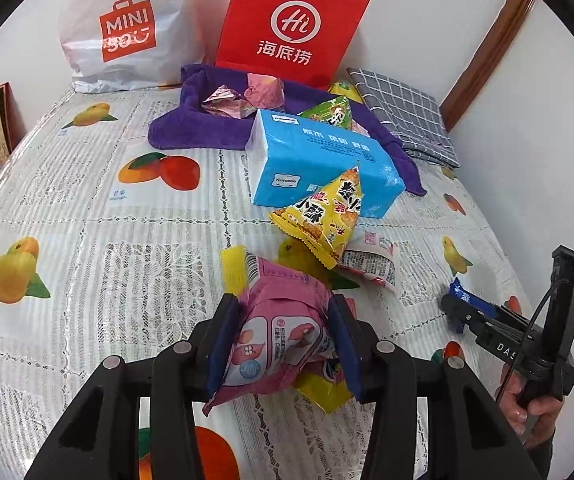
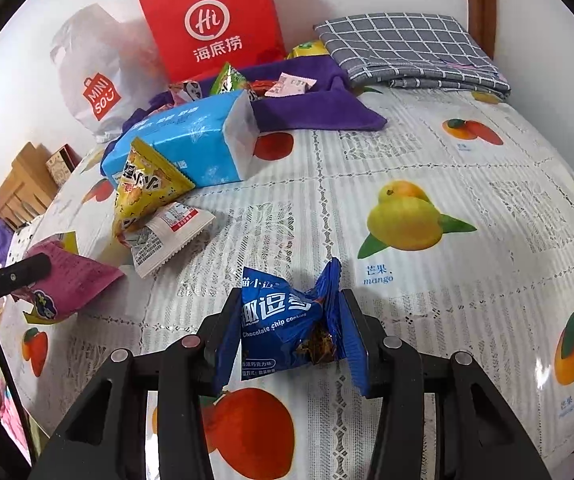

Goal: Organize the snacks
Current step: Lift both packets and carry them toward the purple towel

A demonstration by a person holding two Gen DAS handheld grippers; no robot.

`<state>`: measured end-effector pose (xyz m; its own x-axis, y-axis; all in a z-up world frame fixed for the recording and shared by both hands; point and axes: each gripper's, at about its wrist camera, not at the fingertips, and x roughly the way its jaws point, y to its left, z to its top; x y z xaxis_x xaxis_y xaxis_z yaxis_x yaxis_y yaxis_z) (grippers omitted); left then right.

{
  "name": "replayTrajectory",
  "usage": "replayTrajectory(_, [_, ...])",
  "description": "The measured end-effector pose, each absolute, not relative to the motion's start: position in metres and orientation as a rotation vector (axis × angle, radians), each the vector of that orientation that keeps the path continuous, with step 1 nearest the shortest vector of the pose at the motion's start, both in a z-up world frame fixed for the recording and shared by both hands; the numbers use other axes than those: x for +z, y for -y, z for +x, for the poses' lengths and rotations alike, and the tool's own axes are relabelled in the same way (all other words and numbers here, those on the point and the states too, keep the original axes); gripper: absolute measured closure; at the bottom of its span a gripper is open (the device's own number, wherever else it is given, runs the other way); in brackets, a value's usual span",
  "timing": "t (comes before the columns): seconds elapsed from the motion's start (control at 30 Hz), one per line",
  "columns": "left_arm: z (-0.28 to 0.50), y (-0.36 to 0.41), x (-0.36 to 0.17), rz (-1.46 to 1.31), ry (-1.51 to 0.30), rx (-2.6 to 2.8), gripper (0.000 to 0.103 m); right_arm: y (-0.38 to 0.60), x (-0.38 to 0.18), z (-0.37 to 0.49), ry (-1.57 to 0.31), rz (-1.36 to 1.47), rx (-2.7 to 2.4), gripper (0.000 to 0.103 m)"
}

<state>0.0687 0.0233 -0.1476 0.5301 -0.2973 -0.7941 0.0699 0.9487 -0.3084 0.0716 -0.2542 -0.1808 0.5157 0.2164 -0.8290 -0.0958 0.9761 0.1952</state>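
My left gripper (image 1: 285, 304) is shut on a pink snack bag (image 1: 283, 344) with yellow ends, pinched between both blue pads just above the tablecloth. From the right wrist view that same pink snack bag (image 2: 71, 280) shows at the left edge. My right gripper (image 2: 291, 300) is shut on a blue chocolate chip cookie packet (image 2: 279, 320), crumpled between its pads. A yellow triangular snack bag (image 1: 323, 216) leans on a blue tissue pack (image 1: 319, 160), with a white and red packet (image 1: 371, 260) beside it. Further snacks lie on a purple towel (image 1: 191, 128).
A red paper bag (image 1: 291, 24) and a white shopping bag (image 1: 127, 32) stand against the back wall. A folded grey checked cloth (image 1: 403, 112) lies at the back right. The fruit-print tablecloth (image 1: 87, 220) covers the table. A hand (image 1: 527, 404) holds the right gripper's handle.
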Motion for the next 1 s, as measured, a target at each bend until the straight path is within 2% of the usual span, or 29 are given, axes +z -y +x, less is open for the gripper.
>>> replayTrajectory(0.6, [0.087,-0.035,-0.124,-0.277,-0.964,-0.249,0.062,0.233,-0.131,0.08,-0.927,0.142,0.215,0.058])
replayTrajectory(0.63, [0.088,-0.036,-0.122,-0.278,-0.961,-0.25,0.062,0.231,-0.129,0.081,-0.924,0.139,0.218,0.063])
replayTrajectory(1.0, [0.099,-0.037,-0.11,-0.282,-0.942,-0.261,0.063,0.223,-0.125,0.098,-0.932,0.157,0.252,0.067])
